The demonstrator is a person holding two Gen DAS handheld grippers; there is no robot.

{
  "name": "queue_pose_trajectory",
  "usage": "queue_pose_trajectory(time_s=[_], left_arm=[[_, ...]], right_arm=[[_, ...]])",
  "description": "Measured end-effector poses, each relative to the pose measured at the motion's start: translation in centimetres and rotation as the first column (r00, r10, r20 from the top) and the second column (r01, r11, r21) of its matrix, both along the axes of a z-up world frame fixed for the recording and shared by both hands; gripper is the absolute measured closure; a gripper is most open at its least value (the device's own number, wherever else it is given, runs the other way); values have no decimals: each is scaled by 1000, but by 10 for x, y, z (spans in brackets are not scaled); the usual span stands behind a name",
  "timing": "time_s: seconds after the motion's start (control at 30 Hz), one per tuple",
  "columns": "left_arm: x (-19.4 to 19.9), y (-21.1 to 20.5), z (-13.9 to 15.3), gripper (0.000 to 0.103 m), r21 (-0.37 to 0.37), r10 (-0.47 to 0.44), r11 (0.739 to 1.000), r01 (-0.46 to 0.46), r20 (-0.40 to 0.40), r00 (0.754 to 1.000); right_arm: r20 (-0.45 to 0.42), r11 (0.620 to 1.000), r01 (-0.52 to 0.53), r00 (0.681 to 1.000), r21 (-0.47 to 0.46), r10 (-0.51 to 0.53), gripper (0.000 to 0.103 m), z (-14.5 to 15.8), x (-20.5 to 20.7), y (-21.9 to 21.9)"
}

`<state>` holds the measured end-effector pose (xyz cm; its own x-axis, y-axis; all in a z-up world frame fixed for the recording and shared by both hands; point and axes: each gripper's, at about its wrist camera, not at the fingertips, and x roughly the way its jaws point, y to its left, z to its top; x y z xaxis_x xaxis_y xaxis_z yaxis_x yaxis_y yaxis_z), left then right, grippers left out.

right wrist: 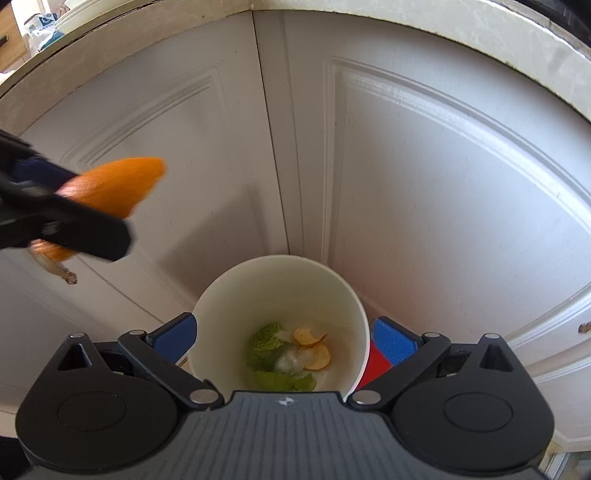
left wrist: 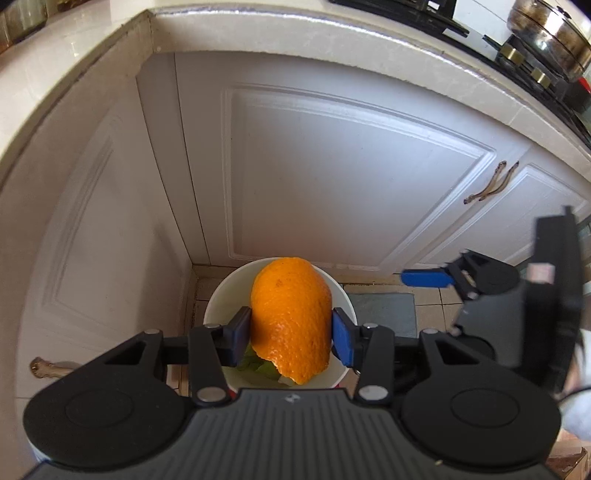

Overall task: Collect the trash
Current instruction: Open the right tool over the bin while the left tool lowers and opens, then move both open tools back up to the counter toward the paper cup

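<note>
My left gripper (left wrist: 290, 330) is shut on a large piece of orange peel (left wrist: 291, 317) and holds it above a white trash bin (left wrist: 218, 295). In the right wrist view the peel (right wrist: 114, 186) shows at the left, blurred, clamped in the left gripper, higher than the bin. My right gripper (right wrist: 282, 341) has its blue pads on either side of the white bin (right wrist: 277, 280), which has a red outer side (right wrist: 376, 363). The bin holds green scraps (right wrist: 266, 341), yellow chip-like slices (right wrist: 314, 349) and a pale lump. The right gripper's blue finger (left wrist: 426, 277) shows at the right of the left wrist view.
White cabinet doors (left wrist: 332, 173) stand right behind the bin, meeting in a corner. A pale countertop edge (left wrist: 332, 40) runs overhead, with a stove and a steel pot (left wrist: 550, 33) at top right. Tiled floor and a grey mat (left wrist: 384, 310) lie below. Metal door handles (left wrist: 491, 182) stick out.
</note>
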<state>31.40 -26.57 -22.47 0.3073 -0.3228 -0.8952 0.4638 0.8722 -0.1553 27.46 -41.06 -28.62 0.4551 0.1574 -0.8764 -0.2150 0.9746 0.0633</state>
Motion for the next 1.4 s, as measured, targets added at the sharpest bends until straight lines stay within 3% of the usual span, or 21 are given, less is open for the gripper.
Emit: queue_pose_trajectory(time_s=[0.17,0.4,0.47,0.53,0.63,1.07,1.4], left_arm=[[16,-14,-30,58,6,41,999,-41,-37,998],[26,-32,-49,53,22,42,999,-41,-31,999],[28,-36,-54,45,30,45,999,-45,-17,999],[28,-40,-56,25,51,66,997,-66,6,998],[27,-43,-54,16,33,70,997,-70,25,997],[11,-45,-21,14,46,27,998,-32,109,994],[-14,-34,33,14,52,-42,998,33,175,984]], right_arm=[[22,999,17,1000,-46,-16,0,7,-14,-1],[74,996,56,996,-72,-51,0,30,-35,-6],[87,995,62,995,-80,-55,0,34,-39,-7],[98,994,59,994,-91,-50,0,38,-43,-7],[107,994,54,993,-100,-43,0,43,-49,-7],[116,993,21,993,-113,-7,0,53,-51,-3],[137,991,-5,990,-131,23,0,81,-56,1]])
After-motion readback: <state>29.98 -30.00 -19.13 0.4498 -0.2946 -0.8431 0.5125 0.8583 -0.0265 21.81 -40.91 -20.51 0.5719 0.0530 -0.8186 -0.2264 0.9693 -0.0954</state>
